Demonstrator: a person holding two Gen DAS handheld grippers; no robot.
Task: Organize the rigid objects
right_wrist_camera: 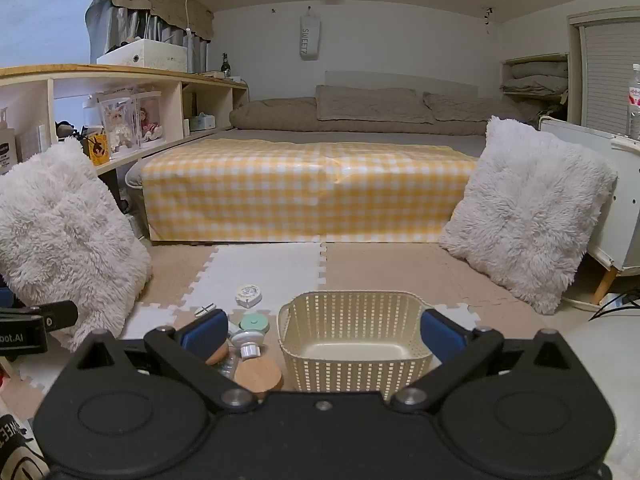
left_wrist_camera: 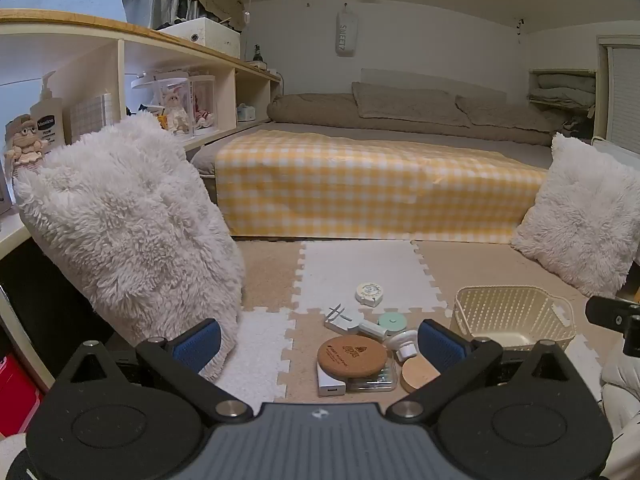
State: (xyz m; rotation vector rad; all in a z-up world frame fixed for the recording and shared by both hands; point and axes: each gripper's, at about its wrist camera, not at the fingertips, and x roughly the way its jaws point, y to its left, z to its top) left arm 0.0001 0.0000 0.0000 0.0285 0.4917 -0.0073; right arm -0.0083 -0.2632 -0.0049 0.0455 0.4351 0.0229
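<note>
**Ana:** Left wrist view first: the left gripper (left_wrist_camera: 318, 340) hangs with its blue-padded jaws spread wide and nothing between the pads. Straight ahead and below lies the clutter on the foam puzzle-mat floor (left_wrist_camera: 264, 352), with the round cork coaster with a printed stamp (left_wrist_camera: 353, 354) almost dead centre between the fingers.

**Ben:** And the cream perforated plastic basket (left_wrist_camera: 514, 314)?

**Ana:** Off to that gripper's right, past the right pad, apart from the pile. It looks empty, so I'd say sorting hasn't begun.

**Ben:** Right wrist view flips it. The right gripper (right_wrist_camera: 322, 334), also gaping and holding nothing, faces the basket squarely; the rim nearly spans its fingers. The pile sits to its left, by the left pad.

**Ana:** So the left hand is nearer the objects, the right nearer the basket. The coaster lies flat atop a clear case and a small white box (left_wrist_camera: 331, 385), so no long axis to match.

**Ben:** My guess: left picks, carrying rightward.
</note>
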